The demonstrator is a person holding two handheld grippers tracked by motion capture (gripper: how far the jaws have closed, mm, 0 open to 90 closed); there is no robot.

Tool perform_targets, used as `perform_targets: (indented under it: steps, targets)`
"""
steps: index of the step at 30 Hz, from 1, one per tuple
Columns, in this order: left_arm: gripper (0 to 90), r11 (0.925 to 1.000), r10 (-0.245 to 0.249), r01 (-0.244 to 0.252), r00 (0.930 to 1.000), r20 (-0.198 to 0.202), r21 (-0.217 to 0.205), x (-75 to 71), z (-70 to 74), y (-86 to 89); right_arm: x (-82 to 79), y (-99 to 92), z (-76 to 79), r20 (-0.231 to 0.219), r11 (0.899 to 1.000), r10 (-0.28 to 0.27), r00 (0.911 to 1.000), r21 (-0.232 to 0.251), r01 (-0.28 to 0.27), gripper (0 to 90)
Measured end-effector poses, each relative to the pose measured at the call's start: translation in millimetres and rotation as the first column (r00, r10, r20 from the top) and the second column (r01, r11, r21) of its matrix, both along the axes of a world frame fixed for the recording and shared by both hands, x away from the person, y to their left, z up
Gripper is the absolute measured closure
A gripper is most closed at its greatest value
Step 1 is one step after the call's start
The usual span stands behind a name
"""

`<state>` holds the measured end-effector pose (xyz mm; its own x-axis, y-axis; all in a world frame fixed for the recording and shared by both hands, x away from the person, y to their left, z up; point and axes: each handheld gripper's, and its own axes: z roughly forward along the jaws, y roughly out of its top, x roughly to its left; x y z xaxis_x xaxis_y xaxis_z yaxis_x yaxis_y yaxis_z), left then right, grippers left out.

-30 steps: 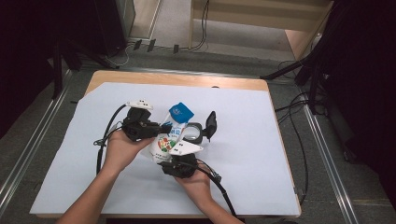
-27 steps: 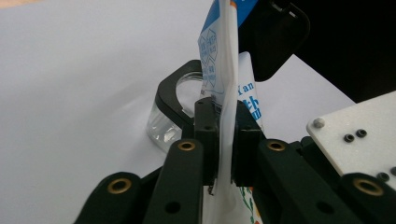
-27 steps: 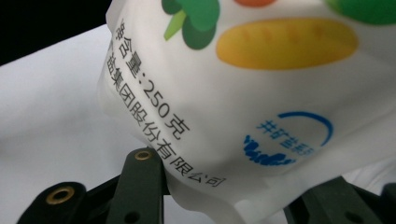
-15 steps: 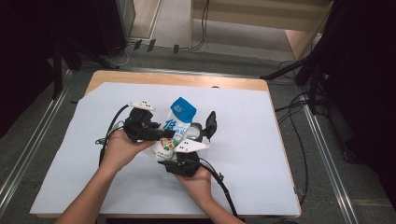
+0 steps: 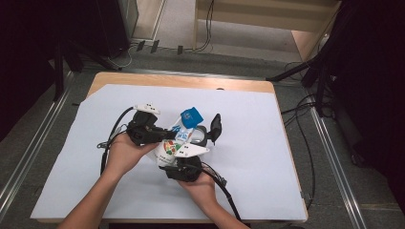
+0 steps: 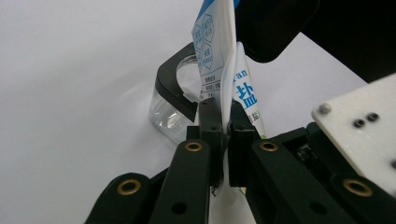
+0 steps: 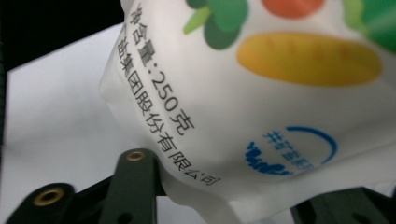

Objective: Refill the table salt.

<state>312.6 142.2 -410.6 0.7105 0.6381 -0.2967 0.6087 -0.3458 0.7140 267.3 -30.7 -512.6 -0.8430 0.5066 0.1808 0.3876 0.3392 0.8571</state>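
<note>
While both hands meet over the middle of the table, a white bag with blue print and vegetable pictures hangs between the two grippers. Its blue top points away from the person. The left gripper has just closed, and its jaws pinch a thin flat seam of the bag, pads pressed together on the film. Behind that seam stands a clear jar with a black rim, near the bag; a black lid seems to stand open beside it. The right gripper cradles the bag's fat lower end between half-spread jaws that have just opened a little; the bag bulges between them and appears gripped.
</note>
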Motion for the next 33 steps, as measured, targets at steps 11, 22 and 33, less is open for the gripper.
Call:
perform_targets:
  steps: [11, 22, 33]
  targets:
    - [88.7, 0.9999, 0.016, -0.016, 0.9999, 0.004, 0.005, -0.9, 1.2, -6.0, -1.5, -2.0, 1.1, -0.02, 0.998, -0.064, 0.9978, -0.006, 0.064, 62.8]
    - [76.4, 0.9986, -0.034, 0.034, 0.9994, -0.005, -0.04, 1.3, 4.0, -1.6, -0.6, -6.8, 2.8, -0.065, 0.994, -0.03, 0.9974, 0.1, 0.037, 64.9]
    - [87.5, 0.9998, -0.016, 0.015, 0.9995, -0.026, -0.01, 3.8, 3.1, -1.7, 0.8, -5.5, 1.1, -0.115, 0.991, 0.0, 0.9933, 0.13, 0.015, 65.3]
